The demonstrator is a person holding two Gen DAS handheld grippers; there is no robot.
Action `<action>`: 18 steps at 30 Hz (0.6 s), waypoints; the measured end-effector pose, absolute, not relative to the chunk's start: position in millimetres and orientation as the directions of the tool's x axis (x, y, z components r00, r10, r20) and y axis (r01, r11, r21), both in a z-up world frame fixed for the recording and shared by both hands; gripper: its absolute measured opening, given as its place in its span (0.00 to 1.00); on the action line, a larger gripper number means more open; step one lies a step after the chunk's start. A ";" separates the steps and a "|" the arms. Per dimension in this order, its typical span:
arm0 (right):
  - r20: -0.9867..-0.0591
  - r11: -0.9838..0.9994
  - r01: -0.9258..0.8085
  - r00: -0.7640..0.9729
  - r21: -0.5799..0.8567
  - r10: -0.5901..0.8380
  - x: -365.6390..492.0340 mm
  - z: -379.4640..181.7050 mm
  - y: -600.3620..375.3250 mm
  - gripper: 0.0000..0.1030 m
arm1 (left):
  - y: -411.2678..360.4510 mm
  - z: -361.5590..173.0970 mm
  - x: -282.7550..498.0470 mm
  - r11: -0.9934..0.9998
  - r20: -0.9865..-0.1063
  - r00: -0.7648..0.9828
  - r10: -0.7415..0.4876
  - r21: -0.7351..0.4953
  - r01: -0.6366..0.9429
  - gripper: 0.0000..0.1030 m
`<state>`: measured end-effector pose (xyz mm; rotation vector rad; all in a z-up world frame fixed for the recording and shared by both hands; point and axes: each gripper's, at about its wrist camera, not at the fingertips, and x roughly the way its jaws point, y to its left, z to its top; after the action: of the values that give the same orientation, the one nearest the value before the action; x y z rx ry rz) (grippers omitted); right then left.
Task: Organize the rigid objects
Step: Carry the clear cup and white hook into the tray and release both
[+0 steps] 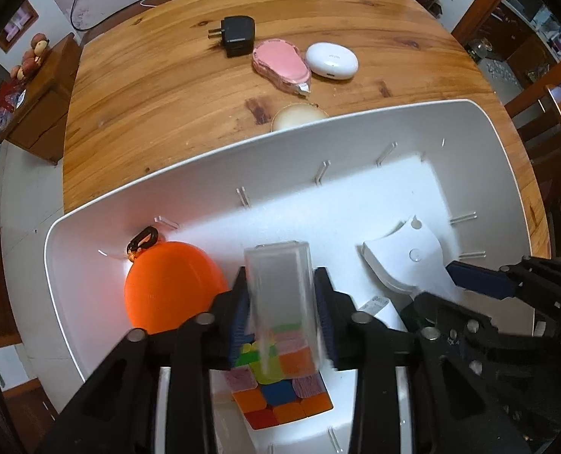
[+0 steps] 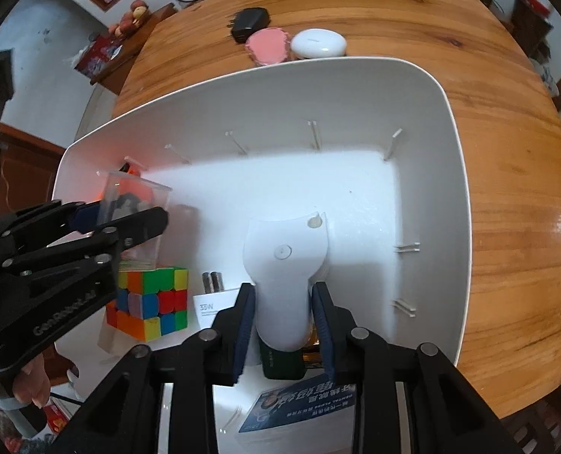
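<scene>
left tongs (image 1: pixel 282 314): astride clear rectangular plastic box (image 1: pixel 278 295), grip unclear
right tongs (image 2: pixel 283 321): astride white plastic scraper-shaped tool (image 2: pixel 284 265), grip unclear
container: white plastic bin (image 2: pixel 356 87) on wooden counter (image 1: pixel 167 87)

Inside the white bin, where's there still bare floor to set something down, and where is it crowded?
Free: the bin floor along the far wall, from the white handle to the right wall. Crowded: the near left, with orange ball, cube, charger and clear box between both claws.
</scene>
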<state>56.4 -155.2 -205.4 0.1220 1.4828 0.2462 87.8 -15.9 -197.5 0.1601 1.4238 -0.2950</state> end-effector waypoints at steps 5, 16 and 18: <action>-0.966 0.967 -0.141 0.114 0.214 0.230 53.6 -191.8 -147.9 0.52 | -13.9 -189.7 85.9 0.953 -0.986 0.132 -0.102 -0.059 0.297 0.71; -0.961 0.960 -0.208 0.162 0.190 0.225 51.5 -168.3 -142.8 0.52 | -6.5 -160.9 85.2 0.956 -0.980 0.144 -0.137 -0.094 0.277 0.72; -0.960 0.959 -0.205 0.164 0.193 0.228 51.7 -165.5 -144.8 0.52 | -6.7 -152.5 85.1 0.956 -0.977 0.158 -0.141 -0.093 0.278 0.72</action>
<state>51.7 -144.8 -165.5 0.0193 1.3721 0.3089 85.1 -6.7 -152.5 0.1179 1.3812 -0.3005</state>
